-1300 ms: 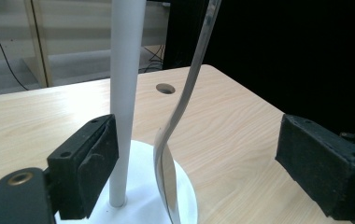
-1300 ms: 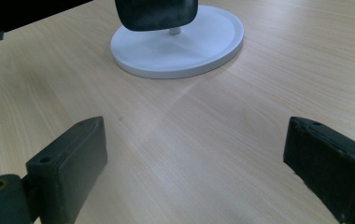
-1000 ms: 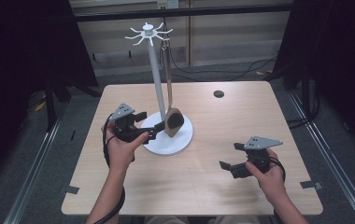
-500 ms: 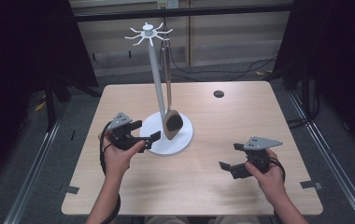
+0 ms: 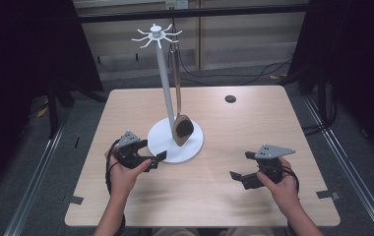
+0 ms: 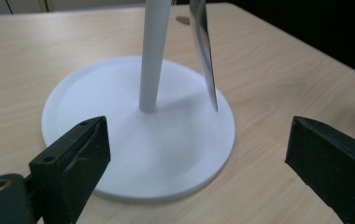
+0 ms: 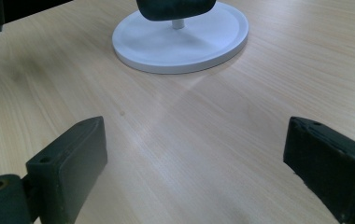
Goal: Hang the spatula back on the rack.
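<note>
High view has a spoon (image 5: 181, 129) hanging from the top of a white stand (image 5: 161, 73), its bowl just above the round base (image 5: 190, 146); judging by that, the hanging looks done. Left tool (image 5: 153, 160) sits just beside the base, jaws spread and empty. Right tool (image 5: 241, 167) rests apart on the worktop (image 5: 254, 123), also spread and holding nothing.

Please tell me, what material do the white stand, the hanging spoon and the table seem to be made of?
The white stand looks like matte painted metal or plastic: smooth, uniform, no grain. The hanging spoon seems wooden, brown with a darker bowl, though a glossy coating is possible. The table shows pale wood grain, likely laminate or veneer.
</note>
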Motion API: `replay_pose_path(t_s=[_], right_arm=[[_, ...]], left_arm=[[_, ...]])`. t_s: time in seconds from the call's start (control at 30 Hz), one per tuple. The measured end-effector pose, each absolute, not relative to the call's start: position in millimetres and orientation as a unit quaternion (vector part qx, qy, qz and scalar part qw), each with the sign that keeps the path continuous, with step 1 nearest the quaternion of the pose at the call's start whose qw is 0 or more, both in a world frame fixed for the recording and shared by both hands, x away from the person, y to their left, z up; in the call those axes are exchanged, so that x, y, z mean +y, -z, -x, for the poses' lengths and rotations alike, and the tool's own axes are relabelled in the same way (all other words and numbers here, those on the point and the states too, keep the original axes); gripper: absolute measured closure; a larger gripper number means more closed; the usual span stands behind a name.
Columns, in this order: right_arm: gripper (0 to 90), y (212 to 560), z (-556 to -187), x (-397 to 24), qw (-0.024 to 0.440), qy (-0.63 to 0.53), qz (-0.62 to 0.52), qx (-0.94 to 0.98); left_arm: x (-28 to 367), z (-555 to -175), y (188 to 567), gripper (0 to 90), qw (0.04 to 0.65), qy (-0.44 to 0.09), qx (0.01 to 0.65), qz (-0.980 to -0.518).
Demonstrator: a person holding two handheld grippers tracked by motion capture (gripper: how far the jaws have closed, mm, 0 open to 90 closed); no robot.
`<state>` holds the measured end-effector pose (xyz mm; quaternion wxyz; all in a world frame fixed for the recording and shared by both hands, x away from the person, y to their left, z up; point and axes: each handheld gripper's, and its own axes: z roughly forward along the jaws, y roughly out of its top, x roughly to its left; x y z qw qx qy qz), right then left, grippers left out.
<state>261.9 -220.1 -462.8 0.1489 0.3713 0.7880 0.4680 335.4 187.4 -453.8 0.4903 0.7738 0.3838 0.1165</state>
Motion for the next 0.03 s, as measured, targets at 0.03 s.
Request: replay_pose_path(t_s=[0.03], right_arm=[[5.8, 463.0, -261.8, -219.4, 0.15, -0.468, -0.372, 0.787]], left_arm=[[187.3, -335.9, 457.8, 6.5, 0.484, -0.116, 0.388, -0.776]])
